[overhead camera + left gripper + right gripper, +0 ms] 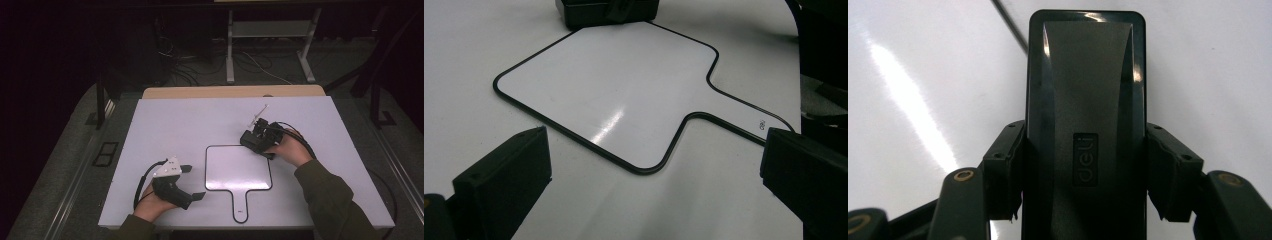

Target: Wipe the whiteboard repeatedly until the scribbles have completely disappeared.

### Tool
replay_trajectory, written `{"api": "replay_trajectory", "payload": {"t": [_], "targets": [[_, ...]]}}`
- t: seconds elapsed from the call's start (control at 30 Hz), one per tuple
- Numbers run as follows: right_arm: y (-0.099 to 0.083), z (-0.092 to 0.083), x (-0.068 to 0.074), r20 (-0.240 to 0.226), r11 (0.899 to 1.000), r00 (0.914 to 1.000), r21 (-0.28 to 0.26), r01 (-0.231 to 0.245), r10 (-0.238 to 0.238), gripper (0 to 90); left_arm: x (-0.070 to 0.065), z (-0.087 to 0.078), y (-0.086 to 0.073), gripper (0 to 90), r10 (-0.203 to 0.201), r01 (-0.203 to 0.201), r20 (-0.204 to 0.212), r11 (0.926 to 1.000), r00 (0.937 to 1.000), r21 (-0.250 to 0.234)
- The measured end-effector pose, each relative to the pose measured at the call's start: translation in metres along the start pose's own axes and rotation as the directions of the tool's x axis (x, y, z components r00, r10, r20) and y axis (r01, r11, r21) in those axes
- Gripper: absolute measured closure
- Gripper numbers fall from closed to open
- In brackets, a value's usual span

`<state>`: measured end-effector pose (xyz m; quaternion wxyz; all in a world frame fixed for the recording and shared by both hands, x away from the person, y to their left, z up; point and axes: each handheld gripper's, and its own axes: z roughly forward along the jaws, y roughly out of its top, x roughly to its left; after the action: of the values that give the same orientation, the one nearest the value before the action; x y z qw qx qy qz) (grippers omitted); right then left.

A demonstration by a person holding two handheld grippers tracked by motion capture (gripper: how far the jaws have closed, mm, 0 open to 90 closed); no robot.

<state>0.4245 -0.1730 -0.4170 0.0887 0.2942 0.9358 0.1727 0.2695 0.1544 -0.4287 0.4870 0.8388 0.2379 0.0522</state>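
Black eraser [1086, 125] sits clamped in the right gripper [256, 141], at the whiteboard's [235, 167] one o'clock corner. At eight o'clock of the whiteboard, the left gripper [192, 182] rests with jaws spread, holding nothing.

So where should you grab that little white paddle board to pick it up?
By its narrow handle, probably. The whiteboard lies flat and its panel looks too wide for jaws, while the handle points at the person's edge. The open left gripper sits beside it; the right gripper already clamps the black eraser.
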Motion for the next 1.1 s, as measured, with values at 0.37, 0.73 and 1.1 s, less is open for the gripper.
{"api": "replay_trajectory", "payload": {"t": [0.37, 0.73, 1.1], "targets": [[-0.010, -0.005, 0.020, -0.028, 0.999, 0.9982, 0.003, 0.052, -0.052, 38.4, -0.001, 0.000, 0.000, 0.0, 0.005, -0.005, 0.000, 1.0000, 1.0000, 0.002], [-0.027, -0.014, 0.051, -0.070, 0.994, 0.9913, -0.012, 0.111, -0.112, 38.4, -0.001, 0.000, 0.000, 0.0, 0.004, -0.004, -0.001, 1.0000, 1.0000, 0.002], [-0.044, -0.023, 0.083, -0.117, 0.989, 0.9820, -0.019, 0.147, -0.149, 38.4, -0.002, 0.000, 0.001, 0.0, 0.001, -0.001, -0.003, 1.0000, 1.0000, -0.002]]}}
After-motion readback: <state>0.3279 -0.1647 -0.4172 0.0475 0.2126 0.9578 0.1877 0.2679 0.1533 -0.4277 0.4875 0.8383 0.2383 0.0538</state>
